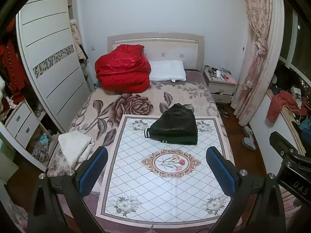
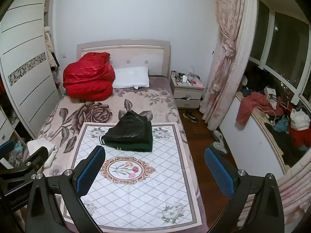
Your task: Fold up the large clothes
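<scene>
My left gripper [image 1: 156,164] hovers with fingers spread, holding nothing; ahead, the folded black jacket [image 1: 174,126] lies on the far end of the patterned mat [image 1: 165,190] on the bed [image 1: 108,108]; my right gripper [image 2: 154,164] likewise gapes empty.

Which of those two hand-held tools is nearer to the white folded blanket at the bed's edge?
The left tool. The white folded blanket lies just beside its left finger; the right tool hangs farther over, toward the window side.

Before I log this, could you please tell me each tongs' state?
Left tongs: open, empty.
Right tongs: open, empty.
</scene>
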### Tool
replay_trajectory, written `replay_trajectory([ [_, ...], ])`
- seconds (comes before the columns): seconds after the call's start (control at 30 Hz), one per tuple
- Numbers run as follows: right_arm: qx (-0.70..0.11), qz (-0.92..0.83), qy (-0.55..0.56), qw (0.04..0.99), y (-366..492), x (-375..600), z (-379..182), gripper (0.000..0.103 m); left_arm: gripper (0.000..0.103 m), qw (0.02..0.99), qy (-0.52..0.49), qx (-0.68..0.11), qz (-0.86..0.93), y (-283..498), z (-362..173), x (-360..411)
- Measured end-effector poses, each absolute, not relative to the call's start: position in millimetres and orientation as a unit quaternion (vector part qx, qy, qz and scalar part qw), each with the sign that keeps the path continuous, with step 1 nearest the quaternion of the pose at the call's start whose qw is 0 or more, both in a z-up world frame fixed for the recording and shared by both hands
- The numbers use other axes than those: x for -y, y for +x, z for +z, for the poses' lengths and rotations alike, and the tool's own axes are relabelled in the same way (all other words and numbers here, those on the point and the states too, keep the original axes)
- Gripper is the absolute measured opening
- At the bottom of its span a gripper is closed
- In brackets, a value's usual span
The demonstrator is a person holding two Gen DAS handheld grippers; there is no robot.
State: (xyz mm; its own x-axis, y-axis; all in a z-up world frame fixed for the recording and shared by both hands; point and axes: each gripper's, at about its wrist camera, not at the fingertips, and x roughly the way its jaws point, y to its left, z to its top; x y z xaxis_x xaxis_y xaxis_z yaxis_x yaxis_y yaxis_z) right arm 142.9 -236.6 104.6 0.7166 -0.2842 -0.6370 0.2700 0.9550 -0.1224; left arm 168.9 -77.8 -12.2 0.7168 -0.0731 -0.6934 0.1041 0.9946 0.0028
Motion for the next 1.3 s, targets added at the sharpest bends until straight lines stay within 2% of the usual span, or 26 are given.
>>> replay_trajectory([
  [1.3, -0.344, -0.140, -0.002, 0.928, 136, 235, 103, 0.103, 0.103, 0.935, 0.016, -0.352, -0.039, 166, 2, 81],
])
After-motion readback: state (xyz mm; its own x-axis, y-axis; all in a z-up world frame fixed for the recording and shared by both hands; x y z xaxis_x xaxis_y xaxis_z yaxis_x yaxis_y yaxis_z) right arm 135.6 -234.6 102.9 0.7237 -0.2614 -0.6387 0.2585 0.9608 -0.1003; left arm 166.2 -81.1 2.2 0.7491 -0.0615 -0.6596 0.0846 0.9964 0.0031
